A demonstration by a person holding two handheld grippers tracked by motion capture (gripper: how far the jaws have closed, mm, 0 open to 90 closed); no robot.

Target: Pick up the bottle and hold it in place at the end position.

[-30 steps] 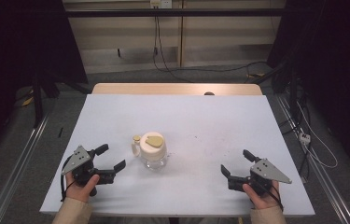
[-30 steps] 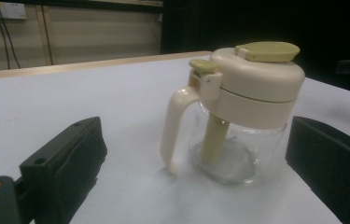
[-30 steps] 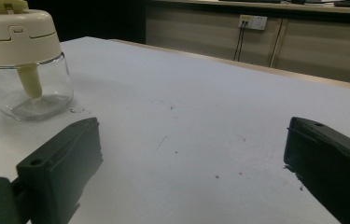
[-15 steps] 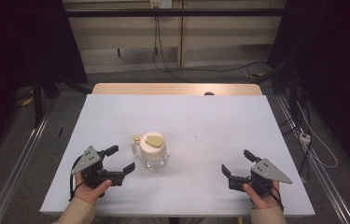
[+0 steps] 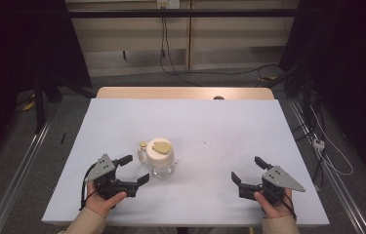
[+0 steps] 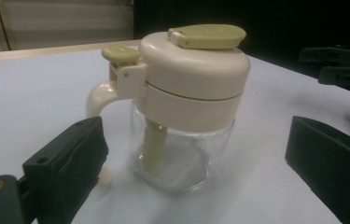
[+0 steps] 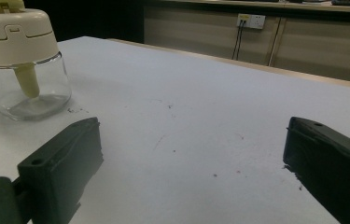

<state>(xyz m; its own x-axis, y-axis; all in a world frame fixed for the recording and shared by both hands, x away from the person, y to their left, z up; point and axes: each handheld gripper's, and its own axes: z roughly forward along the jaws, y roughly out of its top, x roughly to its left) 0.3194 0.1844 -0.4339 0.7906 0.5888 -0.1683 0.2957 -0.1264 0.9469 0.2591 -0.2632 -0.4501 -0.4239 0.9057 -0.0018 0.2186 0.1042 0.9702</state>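
A small glass jar (image 5: 160, 157) with a cream lid, a green flap on top and a cream handle stands upright left of the table's middle. My left gripper (image 5: 135, 169) is open just left of it, its jaws pointing at the jar and apart from it. In the left gripper view the jar (image 6: 189, 107) stands close between the two black jaws, empty but for a cream tube inside. My right gripper (image 5: 248, 170) is open near the front right of the table, nothing between its jaws. The right gripper view has the jar (image 7: 22, 60) far off at the upper left.
The white table (image 5: 229, 126) has a wooden strip along its far edge and small dark specks near the middle. Cables and a power strip lie on the floor to the right. Metal rails run along both sides of the table.
My left gripper has moved right and forward toward the jar, staying open. The right gripper has hardly moved.
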